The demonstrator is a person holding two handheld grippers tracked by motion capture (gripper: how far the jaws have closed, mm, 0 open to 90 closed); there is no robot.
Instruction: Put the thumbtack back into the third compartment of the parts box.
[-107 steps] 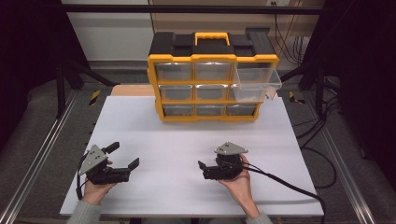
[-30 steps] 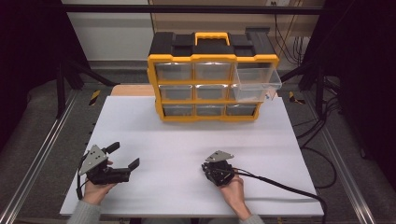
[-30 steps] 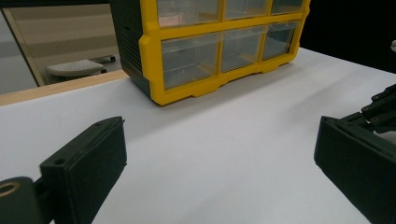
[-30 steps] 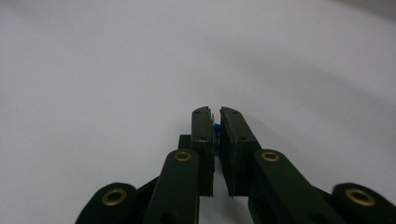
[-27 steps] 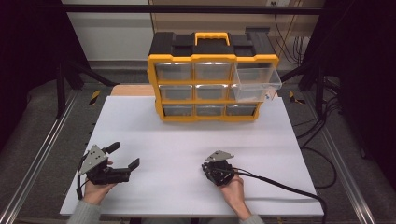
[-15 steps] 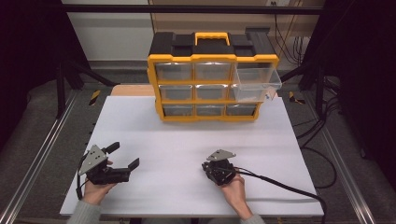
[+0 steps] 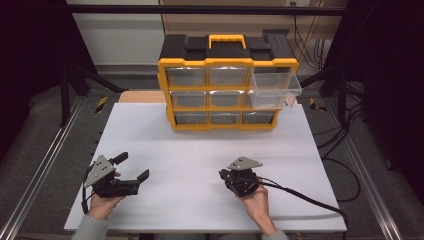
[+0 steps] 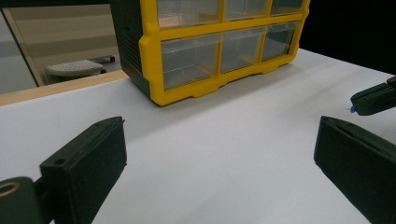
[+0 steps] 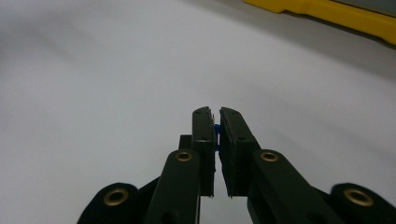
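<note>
Two hands rest low on the white table (image 7: 200, 150), well apart, in front of the yellow drawer cabinet (image 7: 225, 90). The left gripper (image 7: 131, 169) lies level with jaws spread wide and nothing between them. The right gripper (image 9: 215, 122) points across the table, its jaws pinching a small blue piece (image 9: 216, 127).

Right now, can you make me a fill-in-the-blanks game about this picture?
1. The yellow organizer has one clear drawer pulled ____.
2. The left gripper has its jaws wide ____.
3. The right gripper pinches a tiny ____ thing.
4. Both grippers are above a ____ table.

Missing words: out; open; blue; white
</note>
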